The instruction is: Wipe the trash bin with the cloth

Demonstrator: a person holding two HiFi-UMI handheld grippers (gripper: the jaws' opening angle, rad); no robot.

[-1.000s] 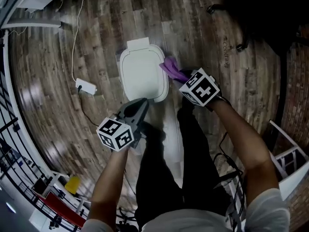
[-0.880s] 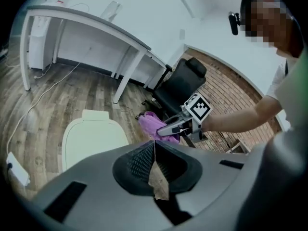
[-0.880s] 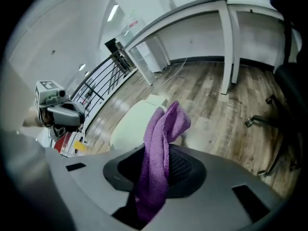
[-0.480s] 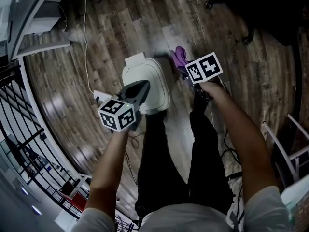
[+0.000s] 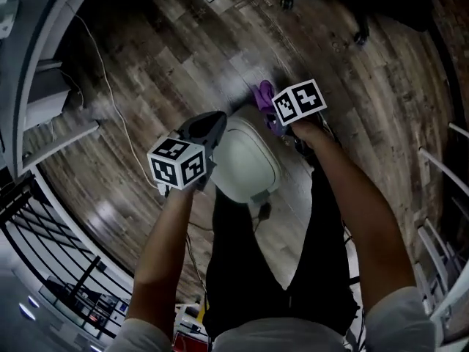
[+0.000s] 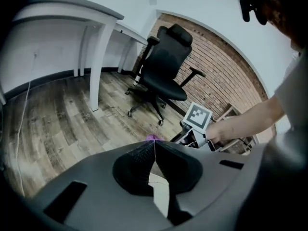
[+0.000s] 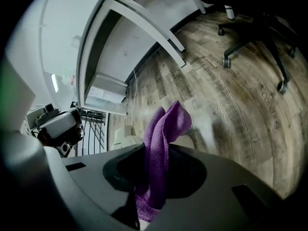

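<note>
Over 1 s the right gripper [image 5: 275, 116], clamped on the purple cloth [image 5: 264, 94], stays at the trash bin's [image 5: 245, 160] far-right rim. The left gripper [image 5: 211, 127], jaws together & empty, shifts to the bin's left edge. Wipe prob. under way.

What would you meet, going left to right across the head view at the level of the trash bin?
White cable → left tongs → trash bin → right tongs, holding the purple cloth.

The head camera looked steeply down from above onto the bin [image 5: 245, 160] and the floor [image 5: 146, 72]. Both gripper views sat close behind their own jaws, looking low across that floor, and shared the chair [image 6: 166, 66].
</note>
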